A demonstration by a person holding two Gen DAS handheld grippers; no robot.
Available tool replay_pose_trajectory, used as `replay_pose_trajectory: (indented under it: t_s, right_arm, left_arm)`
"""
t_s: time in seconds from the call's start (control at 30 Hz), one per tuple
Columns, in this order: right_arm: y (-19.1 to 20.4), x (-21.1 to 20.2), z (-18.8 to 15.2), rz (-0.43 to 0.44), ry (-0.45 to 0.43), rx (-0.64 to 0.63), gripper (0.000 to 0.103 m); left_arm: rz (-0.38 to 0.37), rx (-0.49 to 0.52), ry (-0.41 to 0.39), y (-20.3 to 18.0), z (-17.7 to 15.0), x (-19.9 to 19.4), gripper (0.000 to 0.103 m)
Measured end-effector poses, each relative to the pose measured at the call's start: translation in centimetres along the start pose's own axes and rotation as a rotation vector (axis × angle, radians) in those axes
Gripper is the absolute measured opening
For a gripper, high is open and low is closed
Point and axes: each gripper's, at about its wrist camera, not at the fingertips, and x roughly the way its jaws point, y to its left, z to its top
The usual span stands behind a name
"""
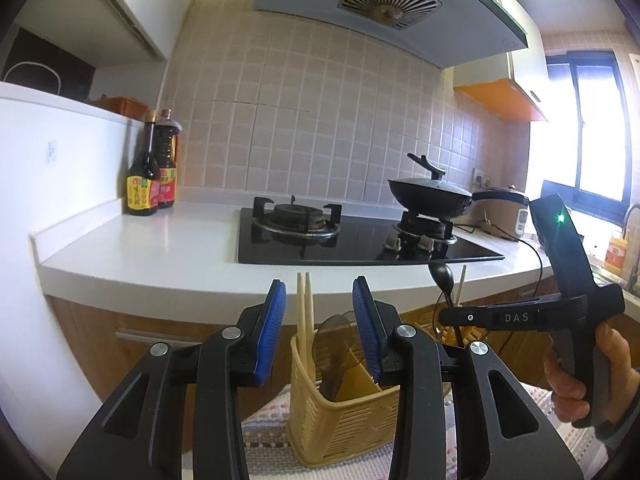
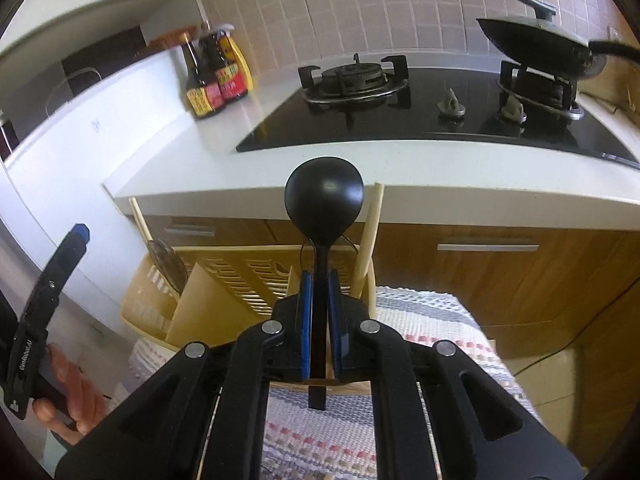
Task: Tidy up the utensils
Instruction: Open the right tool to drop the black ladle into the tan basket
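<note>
Above the yellow utensil basket (image 2: pixel 240 276), the right tongs (image 2: pixel 320 300) clench a black ladle (image 2: pixel 324 196) upright, while the left tongs (image 1: pixel 320 320) hover released.

left gripper (image 1: pixel 320 320): jaws apart, blue pads (image 1: pixel 272 332) facing each other, nothing between them; pointing forward and level.
right gripper (image 2: pixel 320 312): jaws closed on a thin black handle, blue pads (image 2: pixel 306 328) pressing both sides; seen side-on from the left wrist view, to the right.
left hand (image 2: pixel 68 392): fingers wrapped round the grip.
right hand (image 1: pixel 576 380): fingers wrapped round the grip.
</note>
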Motion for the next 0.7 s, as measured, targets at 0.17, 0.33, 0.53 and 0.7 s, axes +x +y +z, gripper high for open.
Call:
replay_pose_trajectory:
  t_s: [0.17, 0.33, 0.53, 0.7]
  right_arm:
    - [0.8, -1.1, 0.0, -0.023, -0.035, -0.027, 0.005]
    - [1.5, -2.0, 0.4, -0.041, -0.108, -0.057, 0.005]
    - [1.6, -4.0, 0.7, -0.049, -0.25, -0.05, 0.005]
    - [1.7, -4.8, 0.5, -0.087, -0.357, -0.069, 0.005]
  left_arm:
    - [-0.001, -0.006, 0.003, 0.4, -0.4, 0.0, 0.034]
    - [0.003, -0.008, 0.007, 0.7, -0.6, 0.1, 0.034]
    - [0.002, -0.007, 0.011, 0.7, -0.9, 0.2, 0.034]
    - [0.009, -0.017, 0.008, 0.9, -1.0, 0.3, 0.034]
